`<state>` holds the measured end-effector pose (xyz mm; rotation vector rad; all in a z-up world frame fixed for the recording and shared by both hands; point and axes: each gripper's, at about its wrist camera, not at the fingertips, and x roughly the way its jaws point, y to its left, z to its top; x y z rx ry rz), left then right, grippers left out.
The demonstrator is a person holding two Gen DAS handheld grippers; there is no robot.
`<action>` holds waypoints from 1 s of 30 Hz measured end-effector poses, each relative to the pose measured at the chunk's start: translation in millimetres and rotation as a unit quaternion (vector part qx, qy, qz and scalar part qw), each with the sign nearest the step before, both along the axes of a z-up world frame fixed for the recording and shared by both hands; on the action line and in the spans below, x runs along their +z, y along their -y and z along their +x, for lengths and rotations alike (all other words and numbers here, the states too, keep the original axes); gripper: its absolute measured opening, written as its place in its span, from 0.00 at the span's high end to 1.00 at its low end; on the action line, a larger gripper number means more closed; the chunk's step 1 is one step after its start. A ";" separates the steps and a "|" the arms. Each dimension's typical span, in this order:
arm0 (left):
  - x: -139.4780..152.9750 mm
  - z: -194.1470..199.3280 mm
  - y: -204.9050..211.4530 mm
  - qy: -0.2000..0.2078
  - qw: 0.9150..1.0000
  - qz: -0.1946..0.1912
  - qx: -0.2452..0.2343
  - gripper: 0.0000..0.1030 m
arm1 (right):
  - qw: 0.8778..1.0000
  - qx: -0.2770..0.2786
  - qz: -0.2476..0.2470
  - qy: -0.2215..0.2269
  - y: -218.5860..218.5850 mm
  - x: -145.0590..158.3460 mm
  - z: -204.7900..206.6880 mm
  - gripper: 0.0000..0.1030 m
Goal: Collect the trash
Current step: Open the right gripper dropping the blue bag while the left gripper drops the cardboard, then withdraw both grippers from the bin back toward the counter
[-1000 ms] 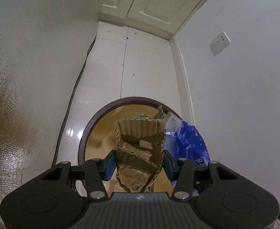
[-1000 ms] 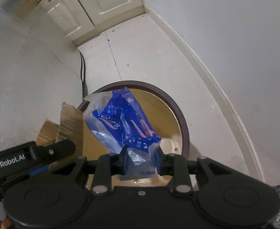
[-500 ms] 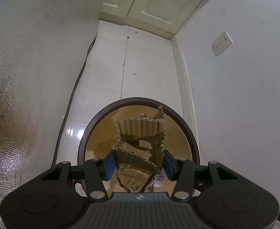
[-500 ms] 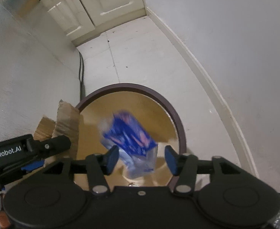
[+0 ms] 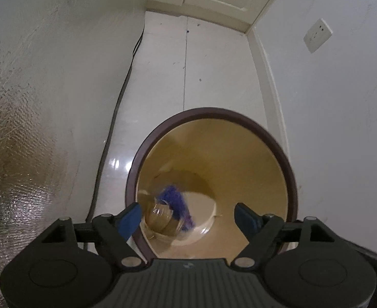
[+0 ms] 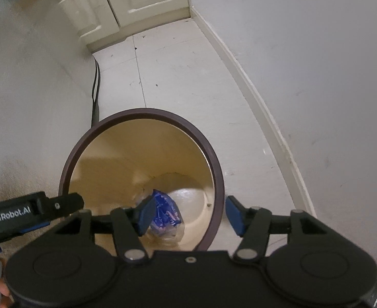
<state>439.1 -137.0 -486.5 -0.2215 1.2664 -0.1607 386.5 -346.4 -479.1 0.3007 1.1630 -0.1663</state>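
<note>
Two grippers, left gripper (image 5: 187, 219) and right gripper (image 6: 187, 215), both spread wide, holding nothing, above the bin (image 5: 278, 151). Blue wrapper (image 6: 164, 211) and cardboard piece (image 5: 160, 218) lie on the bin bottom, below the fingers.

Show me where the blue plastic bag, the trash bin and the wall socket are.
blue plastic bag (image 6: 165, 211): right wrist view, its printed side.
trash bin (image 5: 211, 111): left wrist view, far brown rim.
wall socket (image 5: 317, 35): left wrist view, plate centre.
</note>
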 end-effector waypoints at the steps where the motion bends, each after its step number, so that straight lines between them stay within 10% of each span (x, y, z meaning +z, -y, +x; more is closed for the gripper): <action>1: -0.7 0.0 -0.4 -0.001 1.000 0.005 -0.001 0.21 | 1.000 0.002 -0.002 -0.001 -1.2 -0.3 0.0 0.40; 30: 8.9 -16.5 1.5 0.000 0.995 0.087 -0.042 0.00 | 0.998 0.053 -0.030 0.000 6.9 3.0 -16.0 0.08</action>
